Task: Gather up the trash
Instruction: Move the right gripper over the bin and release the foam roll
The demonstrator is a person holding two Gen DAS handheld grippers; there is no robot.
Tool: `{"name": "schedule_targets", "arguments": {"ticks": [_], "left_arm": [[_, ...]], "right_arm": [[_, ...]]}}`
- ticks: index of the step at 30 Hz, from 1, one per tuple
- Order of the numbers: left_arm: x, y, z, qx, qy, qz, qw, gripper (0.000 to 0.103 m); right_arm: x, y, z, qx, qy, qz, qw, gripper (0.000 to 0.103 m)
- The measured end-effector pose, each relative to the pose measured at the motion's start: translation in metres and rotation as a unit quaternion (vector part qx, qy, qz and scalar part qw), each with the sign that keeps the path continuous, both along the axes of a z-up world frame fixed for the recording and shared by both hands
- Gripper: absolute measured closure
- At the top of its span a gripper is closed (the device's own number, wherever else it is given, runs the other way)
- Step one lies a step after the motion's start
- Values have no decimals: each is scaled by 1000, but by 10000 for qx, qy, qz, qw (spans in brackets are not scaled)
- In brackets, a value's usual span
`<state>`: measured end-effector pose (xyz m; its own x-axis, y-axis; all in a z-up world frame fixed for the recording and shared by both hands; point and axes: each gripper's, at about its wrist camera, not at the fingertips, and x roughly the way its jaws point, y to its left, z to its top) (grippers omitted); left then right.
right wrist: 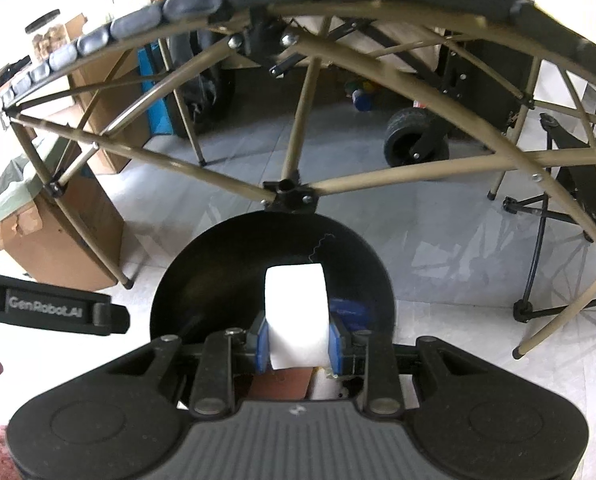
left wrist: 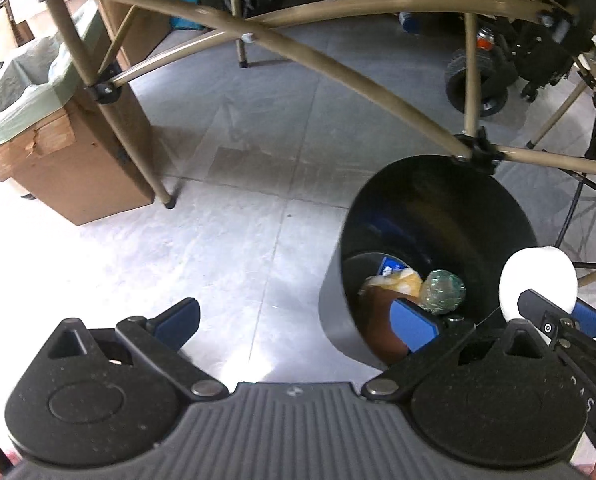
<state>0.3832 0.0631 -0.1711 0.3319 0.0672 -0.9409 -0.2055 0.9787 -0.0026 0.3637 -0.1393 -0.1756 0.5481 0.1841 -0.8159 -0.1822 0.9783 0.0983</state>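
A black round bin (left wrist: 450, 208) stands on the grey floor under a folding table. In it lie a yellow wrapper (left wrist: 398, 280), a green crumpled ball (left wrist: 444, 292) and a brown piece. My left gripper (left wrist: 293, 320) is open and holds nothing; its right finger hangs over the bin's near rim. My right gripper (right wrist: 299, 340) is shut on a white cup (right wrist: 295, 312) and holds it over the bin's (right wrist: 217, 272) mouth. In the left wrist view the cup (left wrist: 538, 276) and the right gripper (left wrist: 558, 304) show at the bin's right rim.
The table's tan crossed legs (left wrist: 298, 52) span the space above and behind the bin. A cardboard box lined with a green bag (left wrist: 57, 152) stands to the left. A black wheeled cart (left wrist: 474, 80) sits behind, a folding chair (right wrist: 570, 208) to the right.
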Motion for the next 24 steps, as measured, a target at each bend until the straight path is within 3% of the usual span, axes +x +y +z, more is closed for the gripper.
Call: {"name": "schedule_targets", "arguments": {"ticks": [17,18,20,21,22,24], "left_arm": [[-6,28,-7,49,91,212,9997,0],[-6,28,-7,48,91,214,9997,0],[-6,28,-7,48,90,210,9997,0],[-6,28,-7,47,91,210,9997,0],[-6,28,-7,47,91,210,9997,0],[-6,28,-7,45,88,212,9997,0]], "right_arm": [[13,27,-16,-152,307,140,9993,73],[14,27,-16,-179,321,133,9992,66],[15,26,-17,-206,338,82,9992,34],[16,27,-17,-254,356,49,9990,8],[16,27,-17,-306,348,19,9989,0],[15,27,-15,-359,278,-4,9990,0]]}}
